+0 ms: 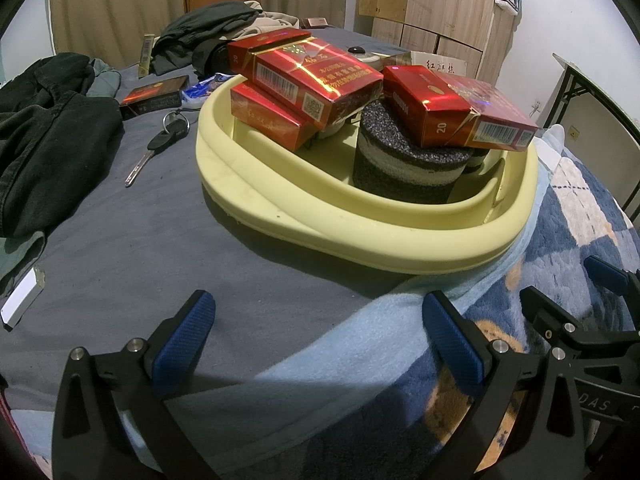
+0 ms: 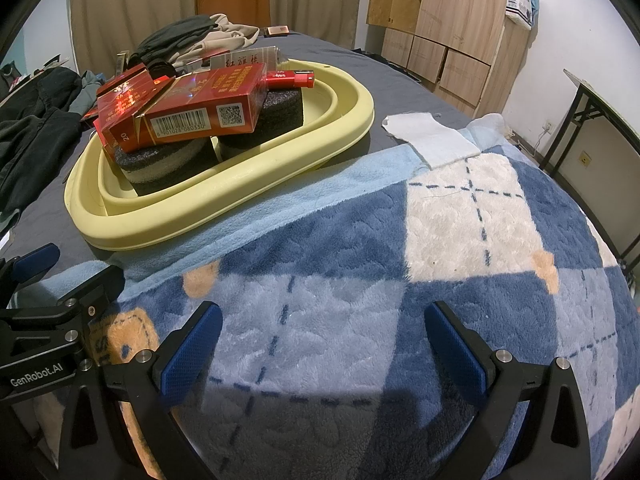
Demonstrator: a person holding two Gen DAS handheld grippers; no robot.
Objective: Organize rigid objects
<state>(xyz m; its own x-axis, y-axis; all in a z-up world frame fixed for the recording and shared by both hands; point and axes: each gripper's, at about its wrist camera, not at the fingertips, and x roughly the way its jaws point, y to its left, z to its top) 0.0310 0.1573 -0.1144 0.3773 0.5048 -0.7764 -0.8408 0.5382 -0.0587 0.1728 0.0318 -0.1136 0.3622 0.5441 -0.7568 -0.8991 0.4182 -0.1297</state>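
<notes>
A: Left gripper (image 1: 316,332) and right gripper (image 2: 324,336): fingers spread wide, both empty, above the blanket (image 2: 360,240).

B: Cigarette packs (image 1: 316,76) sit stacked on foam blocks (image 1: 404,160) inside the yellow basin (image 1: 360,240). One dark pack (image 1: 154,96) and a key (image 1: 154,148) lie outside on the sheet; I'd approach square, grip flat faces.

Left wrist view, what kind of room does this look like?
Most likely a bedroom: the pale yellow plastic tray sits on a bed with a grey sheet and a blue checked fleece blanket, with a light wooden wardrobe behind.
</notes>
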